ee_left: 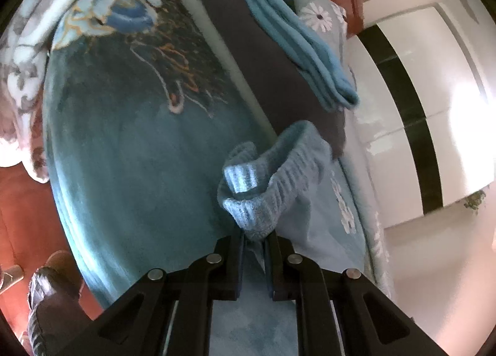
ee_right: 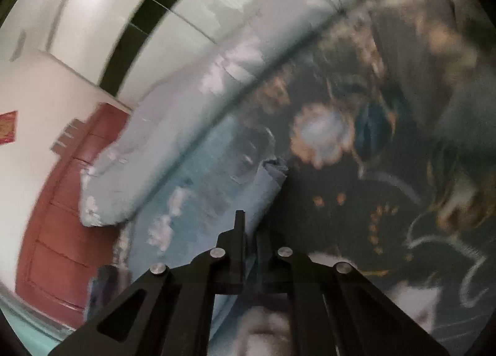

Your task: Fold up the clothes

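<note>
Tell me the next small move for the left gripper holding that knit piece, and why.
Probably carry it forward and lay it flat on the teal blanket. The left gripper is shut on the ribbed edge of the light blue knit garment, which hangs bunched and curled. Two folded items, a dark garment and a blue one, already lie beyond.

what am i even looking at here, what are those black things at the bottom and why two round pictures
No robot here: a person holds a hand-held gripper in each hand, each with a fisheye camera looking along its jaws. The black bars are those jaws. In the left view, the left gripper is shut on a light blue knitted garment, lifted over a teal floral blanket on a bed. A folded blue cloth lies farther back on a dark garment. The right view is blurred; the right gripper seems closed on pale blue fabric.
</note>
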Motion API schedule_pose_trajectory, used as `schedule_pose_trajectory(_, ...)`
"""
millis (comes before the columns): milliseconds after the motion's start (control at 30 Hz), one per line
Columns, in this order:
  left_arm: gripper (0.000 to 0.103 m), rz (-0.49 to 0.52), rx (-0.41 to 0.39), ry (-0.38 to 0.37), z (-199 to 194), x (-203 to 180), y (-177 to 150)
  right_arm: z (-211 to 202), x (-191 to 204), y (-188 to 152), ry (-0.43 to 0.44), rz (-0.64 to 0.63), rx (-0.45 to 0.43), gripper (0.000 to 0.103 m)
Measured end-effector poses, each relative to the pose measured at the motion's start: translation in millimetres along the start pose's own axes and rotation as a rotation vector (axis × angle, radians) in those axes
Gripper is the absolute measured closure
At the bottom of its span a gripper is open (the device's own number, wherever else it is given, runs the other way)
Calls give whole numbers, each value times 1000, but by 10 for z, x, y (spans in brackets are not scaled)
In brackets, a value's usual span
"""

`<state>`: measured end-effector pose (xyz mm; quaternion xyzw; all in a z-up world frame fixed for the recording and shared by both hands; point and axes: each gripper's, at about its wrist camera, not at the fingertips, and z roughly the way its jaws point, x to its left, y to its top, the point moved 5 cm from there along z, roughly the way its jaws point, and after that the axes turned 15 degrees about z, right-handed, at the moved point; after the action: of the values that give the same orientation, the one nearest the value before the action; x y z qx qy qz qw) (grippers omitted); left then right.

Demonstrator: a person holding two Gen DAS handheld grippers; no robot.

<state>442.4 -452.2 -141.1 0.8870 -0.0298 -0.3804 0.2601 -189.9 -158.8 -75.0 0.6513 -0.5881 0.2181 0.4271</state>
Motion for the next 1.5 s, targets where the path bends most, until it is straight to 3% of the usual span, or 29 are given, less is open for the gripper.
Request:
schedule_pose_trajectory(133,91,9,60,-43,110,-102,-169,-316,54,163,-35,-78,-56,98)
schedule_pose_trajectory(333,88,-15,92,-41,220,-19,-254,-293,-101,99,-121,-93,-29,98)
schedule_pose_trajectory(467,88,36,85,-19,211,-119,-215,-458,494,-124,-95,-275,-87,98)
schedule_pose_trajectory(600,88,22,85,-22,229,-107,-253,-579,1263,-720,-69,-582,-92,98)
schedule_pose_trajectory(733,88,-7,93,-33,200,-69,-316,-370,1734,-1597,-23,-803,23,98)
schedule_pose_trajectory(867,87,1,90,-36,177,-79,-323,-58,1826,-2453,-18,-938,146,98)
schedule_pose_trajectory(1067,87,-26,102,-74,163,-29,-359,298,1623,-3545,-56,-1073,296,98)
schedule_pose_trajectory(1200,87,-29,106,-95,66,96,-342,361,1555,-3833,-112,-1177,293,98)
schedule_pose_trajectory(1400,87,-45,109,-119,82,139,-352,407,1537,-3922,-150,-1186,304,93)
schedule_pose_trajectory(1467,86,-49,109,-125,85,151,-355,354,1529,-3968,-145,-1200,318,87)
schedule_pose_trajectory(1500,86,-51,110,-127,83,161,-358,331,1527,-3995,-132,-1199,338,78)
